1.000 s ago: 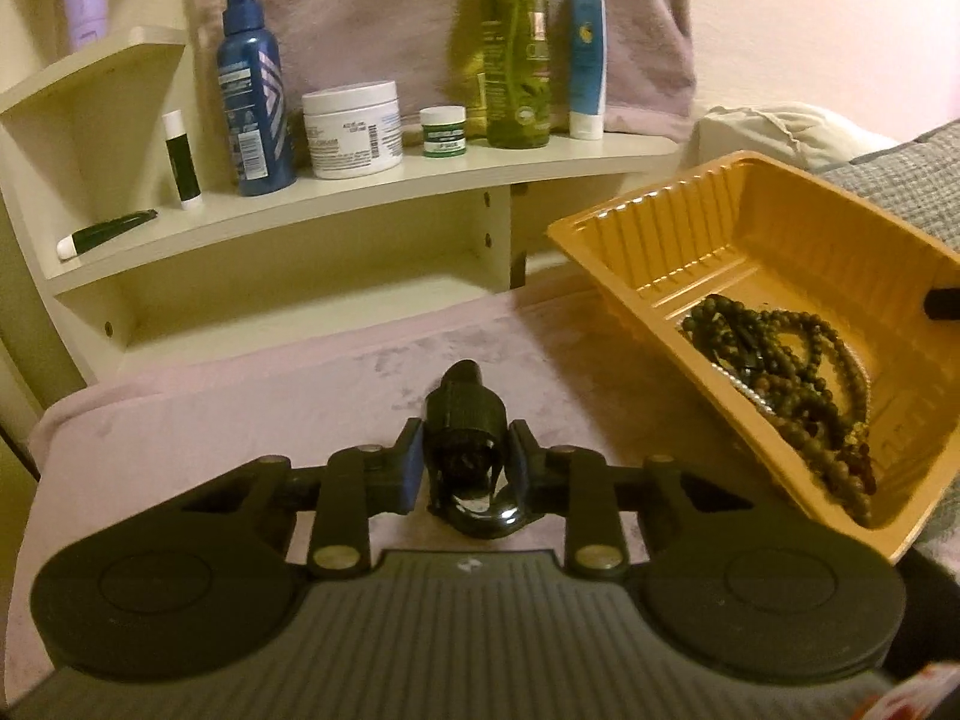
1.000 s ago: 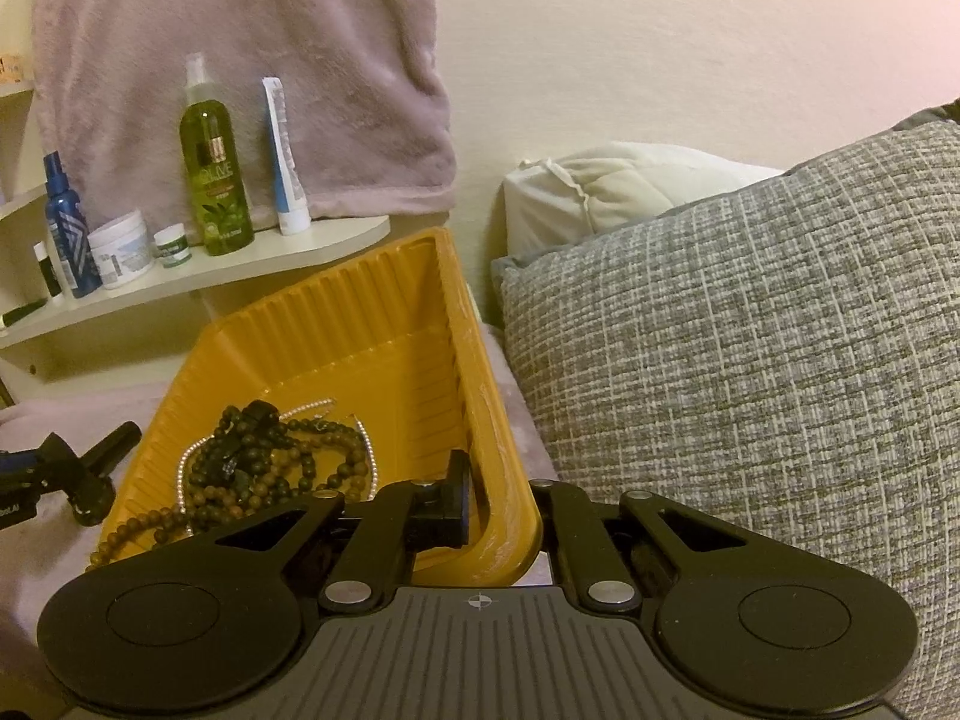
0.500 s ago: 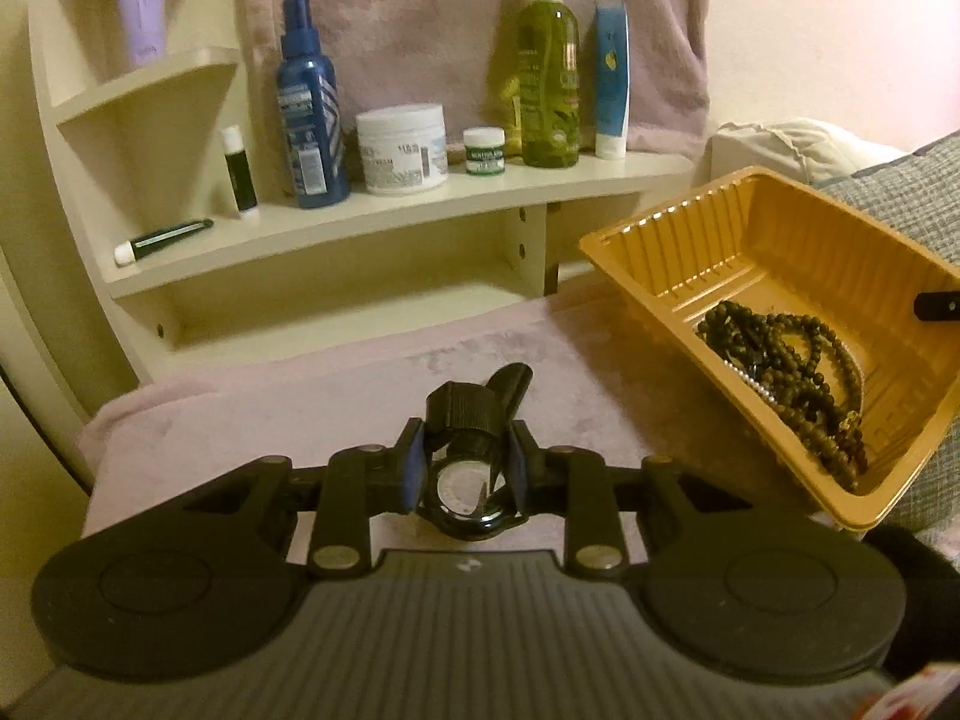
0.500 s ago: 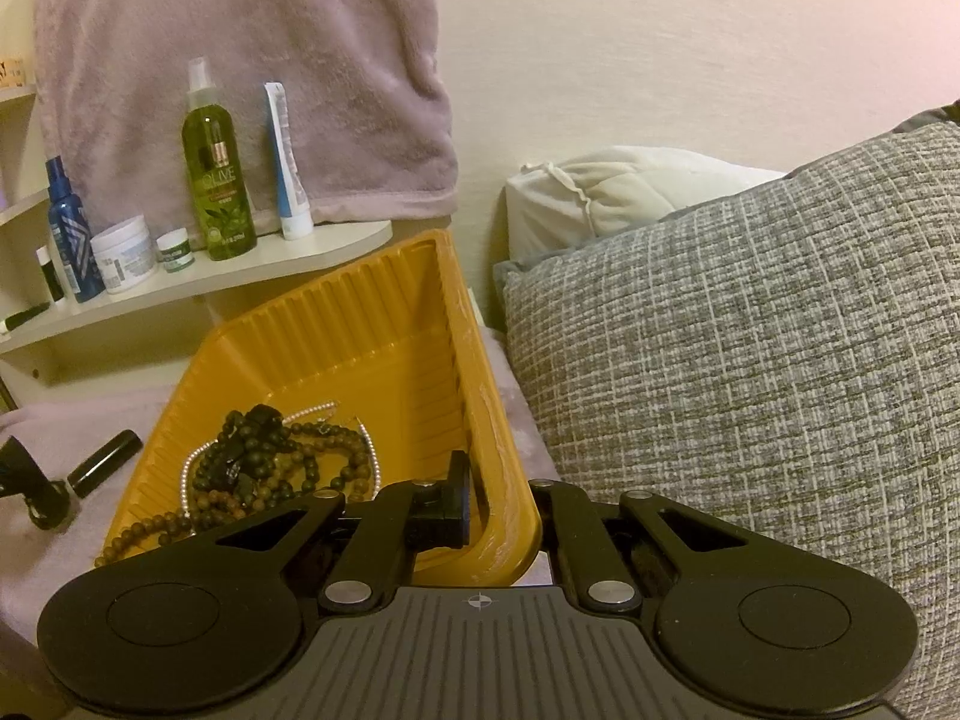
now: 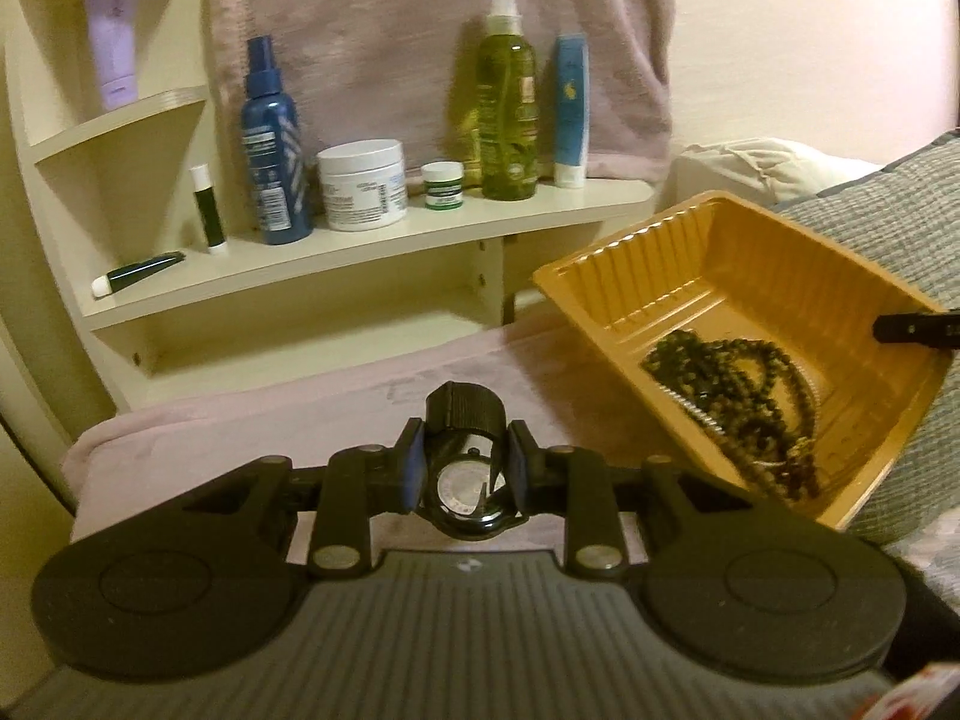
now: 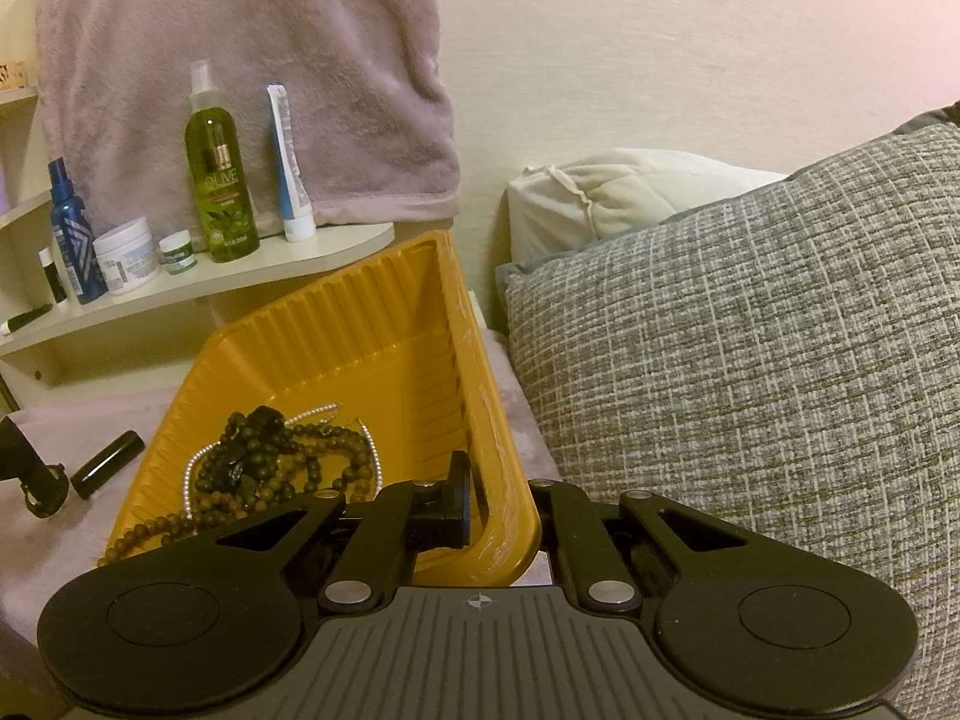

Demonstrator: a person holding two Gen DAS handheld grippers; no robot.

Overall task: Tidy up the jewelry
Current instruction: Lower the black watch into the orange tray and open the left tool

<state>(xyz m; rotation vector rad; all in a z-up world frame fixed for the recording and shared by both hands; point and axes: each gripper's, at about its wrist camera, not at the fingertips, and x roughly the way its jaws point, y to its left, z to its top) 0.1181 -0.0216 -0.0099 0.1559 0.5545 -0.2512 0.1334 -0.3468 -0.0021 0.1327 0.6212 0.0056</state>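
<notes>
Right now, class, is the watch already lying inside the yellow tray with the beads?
No: the watch is clamped in the left jaws over the pink blanket, outside the yellow tray that holds the beads.

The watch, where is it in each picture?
Left wrist view: the watch sits bottom centre, clamped between the left gripper fingers, over the pink blanket.
Right wrist view: the watch is at the far left edge, its strap end poking toward the tray.
Shared landmark: the orange tray holding bead necklaces, right of the watch in both views.
</notes>
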